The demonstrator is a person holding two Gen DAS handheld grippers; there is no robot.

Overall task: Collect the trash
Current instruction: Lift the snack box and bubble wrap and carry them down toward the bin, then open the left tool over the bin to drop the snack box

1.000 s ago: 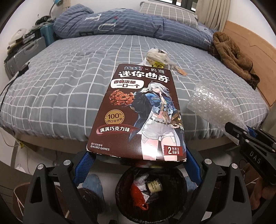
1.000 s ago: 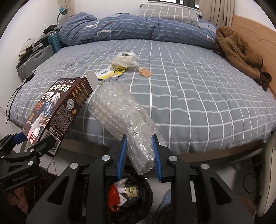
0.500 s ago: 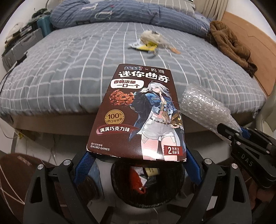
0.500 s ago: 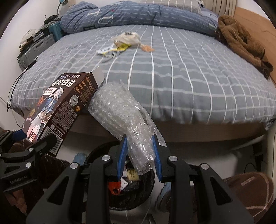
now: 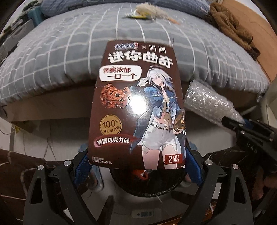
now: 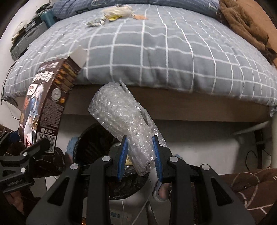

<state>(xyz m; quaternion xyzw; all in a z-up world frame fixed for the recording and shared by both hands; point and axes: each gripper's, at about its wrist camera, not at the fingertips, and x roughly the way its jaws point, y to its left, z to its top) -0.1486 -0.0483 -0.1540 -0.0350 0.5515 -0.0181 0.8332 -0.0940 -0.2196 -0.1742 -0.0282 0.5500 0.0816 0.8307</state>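
My left gripper (image 5: 136, 166) is shut on a brown cookie box (image 5: 138, 107) with an anime girl on it, held over the black trash bin (image 5: 147, 183). The box also shows in the right wrist view (image 6: 46, 103) at left. My right gripper (image 6: 139, 152) is shut on a roll of clear bubble wrap (image 6: 121, 114), held above the same bin (image 6: 97, 138). The bubble wrap also shows at right in the left wrist view (image 5: 207, 102). More trash, a crumpled bag and wrappers (image 6: 116, 13), lies far back on the bed.
A grey checked bed (image 6: 164, 52) fills the upper part of both views. A brown jacket (image 6: 245, 26) lies at its right. Cases and clutter (image 6: 26, 38) stand at the left. A brown patterned rug (image 6: 251, 181) covers the floor at right.
Both grippers have tilted down and moved lower toward the bin, carrying the box and the bubble wrap. The bed has risen in both views.
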